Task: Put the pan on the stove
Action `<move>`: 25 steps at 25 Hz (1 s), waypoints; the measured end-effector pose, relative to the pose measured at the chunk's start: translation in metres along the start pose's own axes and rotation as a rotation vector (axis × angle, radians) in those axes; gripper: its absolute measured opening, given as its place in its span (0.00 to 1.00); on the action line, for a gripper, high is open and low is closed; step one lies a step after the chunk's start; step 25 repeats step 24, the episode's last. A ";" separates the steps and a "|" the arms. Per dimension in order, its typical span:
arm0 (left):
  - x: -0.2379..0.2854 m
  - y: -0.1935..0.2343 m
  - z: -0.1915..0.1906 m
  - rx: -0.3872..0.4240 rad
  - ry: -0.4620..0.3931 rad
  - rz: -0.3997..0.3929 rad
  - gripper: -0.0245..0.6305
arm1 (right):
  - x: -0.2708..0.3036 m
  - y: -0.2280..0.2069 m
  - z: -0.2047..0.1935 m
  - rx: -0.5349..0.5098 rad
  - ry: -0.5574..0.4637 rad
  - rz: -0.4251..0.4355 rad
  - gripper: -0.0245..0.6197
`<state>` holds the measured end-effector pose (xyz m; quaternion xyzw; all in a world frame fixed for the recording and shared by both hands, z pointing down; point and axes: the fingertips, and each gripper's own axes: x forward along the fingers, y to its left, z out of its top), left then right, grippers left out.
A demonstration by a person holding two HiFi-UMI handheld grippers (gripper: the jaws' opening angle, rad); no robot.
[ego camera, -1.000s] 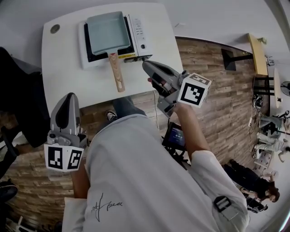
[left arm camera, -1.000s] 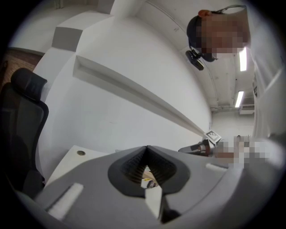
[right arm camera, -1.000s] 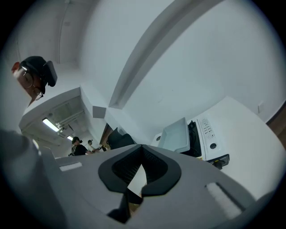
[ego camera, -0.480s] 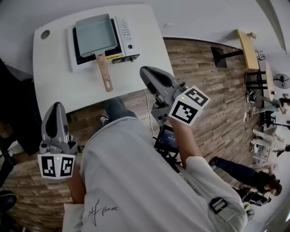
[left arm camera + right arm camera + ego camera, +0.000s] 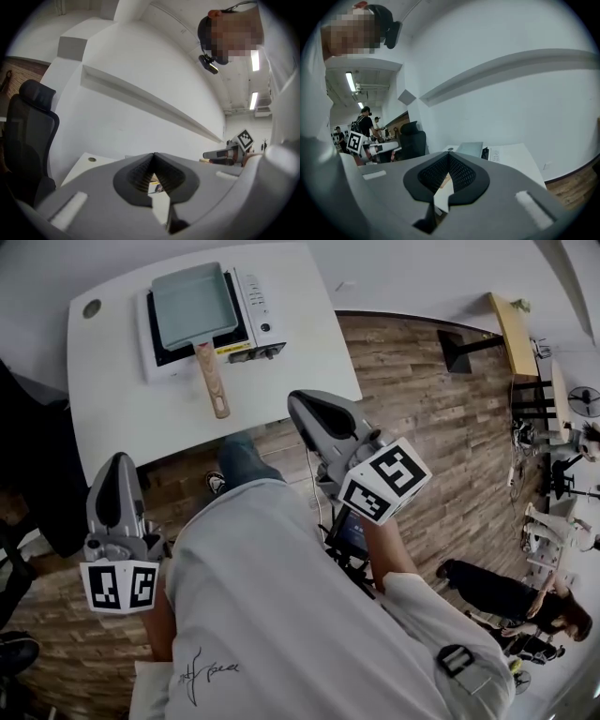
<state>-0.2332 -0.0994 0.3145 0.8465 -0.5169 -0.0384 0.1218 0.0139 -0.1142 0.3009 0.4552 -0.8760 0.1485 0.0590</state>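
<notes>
Sitting ahead on the stove (image 5: pixel 255 307), the pan (image 5: pixel 192 304) points its handle (image 5: pixel 212 381) back toward the nearer right gripper (image 5: pixel 298 401). It and the left gripper (image 5: pixel 120 459) are both closed and empty.

head view: overhead, steeply down;
gripper views: low, about level, back from table (image 5: pixel 89 165);
head and right share: stove (image 5: pixel 258 307)

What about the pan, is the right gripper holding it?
No, the pan sits on the stove, and the right gripper is apart from it, shut and empty.
</notes>
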 end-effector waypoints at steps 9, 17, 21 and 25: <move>0.001 0.009 -0.008 0.055 0.047 0.056 0.12 | 0.013 0.019 -0.013 -0.043 0.028 0.020 0.04; 0.004 0.010 -0.012 0.015 0.036 0.037 0.12 | 0.023 0.036 -0.021 -0.131 0.080 0.033 0.04; 0.006 0.011 -0.017 0.009 0.039 0.047 0.11 | 0.029 0.032 -0.029 -0.094 0.112 0.008 0.04; 0.007 0.015 -0.022 -0.006 0.044 0.075 0.09 | 0.034 0.028 -0.043 -0.055 0.153 -0.005 0.04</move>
